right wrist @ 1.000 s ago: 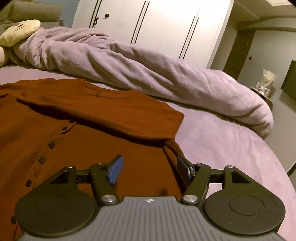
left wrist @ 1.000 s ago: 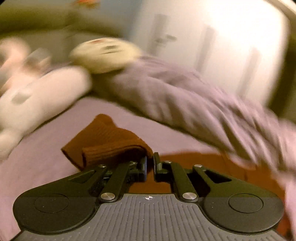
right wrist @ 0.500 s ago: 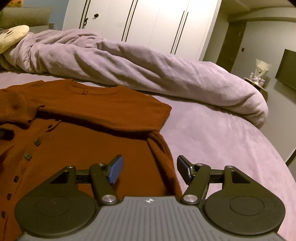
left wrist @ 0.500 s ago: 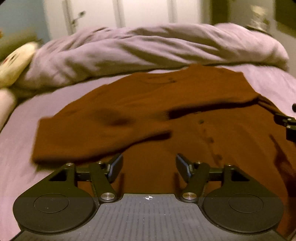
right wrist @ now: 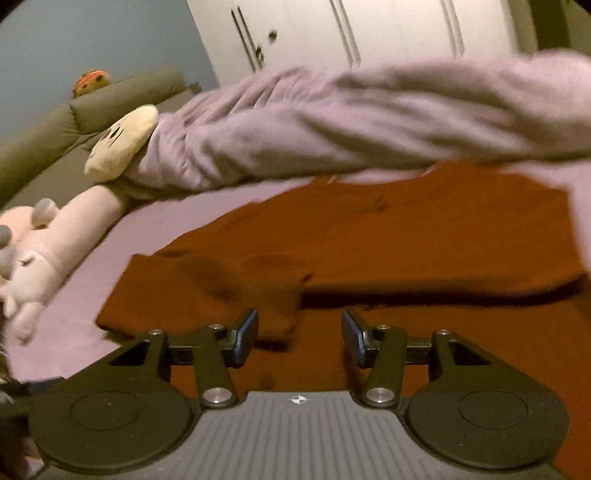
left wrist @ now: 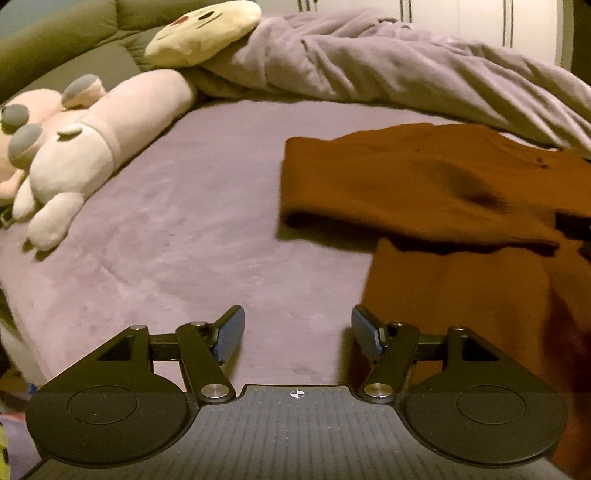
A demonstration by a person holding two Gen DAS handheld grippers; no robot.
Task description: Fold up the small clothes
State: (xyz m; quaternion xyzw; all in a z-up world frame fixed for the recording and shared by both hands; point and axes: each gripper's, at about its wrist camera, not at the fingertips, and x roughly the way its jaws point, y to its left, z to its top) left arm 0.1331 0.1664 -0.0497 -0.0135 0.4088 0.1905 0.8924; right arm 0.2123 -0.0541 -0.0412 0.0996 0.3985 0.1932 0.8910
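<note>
A rust-brown knit cardigan [left wrist: 443, 206] lies flat on the purple bed sheet [left wrist: 166, 221], with both sleeves folded across its chest. It also shows in the right wrist view [right wrist: 424, 240]. My left gripper [left wrist: 297, 334] is open and empty, low over the bare sheet just left of the cardigan's lower edge. My right gripper [right wrist: 299, 334] is open and empty, low over the cardigan's body, just below the folded left sleeve's cuff [right wrist: 207, 291].
A rumpled lilac duvet [left wrist: 406, 62] lies along the far side of the bed. A pink plush toy [left wrist: 74, 147] and a cream plush pillow [left wrist: 203, 31] lie at the left. An olive headboard [right wrist: 55, 133] and white wardrobe doors [right wrist: 332, 33] stand behind.
The left gripper let go of the sleeve cuff, opened, and swung left to the cardigan's left edge. The right gripper stayed open and swung left over the cardigan's body.
</note>
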